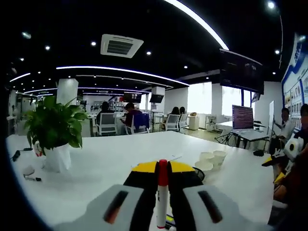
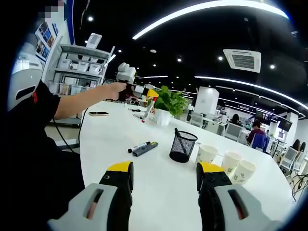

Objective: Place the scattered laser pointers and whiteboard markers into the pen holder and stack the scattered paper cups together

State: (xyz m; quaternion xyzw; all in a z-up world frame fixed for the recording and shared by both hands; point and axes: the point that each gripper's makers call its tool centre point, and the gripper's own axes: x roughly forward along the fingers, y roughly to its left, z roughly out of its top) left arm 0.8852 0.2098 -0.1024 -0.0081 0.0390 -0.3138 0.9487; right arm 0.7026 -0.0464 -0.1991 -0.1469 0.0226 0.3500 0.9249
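**Marker gripped high, holder far below**

Yellow-tipped jaws of the left gripper (image 1: pixel 162 185) sit at the bottom centre of the left gripper view, clamped on a red-capped whiteboard marker (image 1: pixel 161 202) that stands upright between them. Just right of those jaws, the rim of the mesh pen holder (image 1: pixel 198 172) peeks out, with paper cups (image 1: pixel 211 160) beyond it toward the right.

In the right gripper view, the right gripper (image 2: pixel 165 180) fills the bottom with its jaws apart and nothing between them. The pen holder (image 2: pixel 183 146) stands at centre frame on the white desk (image 2: pixel 110 130); a black marker (image 2: pixel 138 146) and a grey laser pointer (image 2: pixel 144 149) lie touching just left of it, and three cups (image 2: pixel 228 165) sit to its right.

Risks, as I judge them: the held marker hangs well away from the holder, so a release from here would likely miss or bounce off the rim. The light mesh holder may tip if nudged. The touching pair invites a pinch that catches both.
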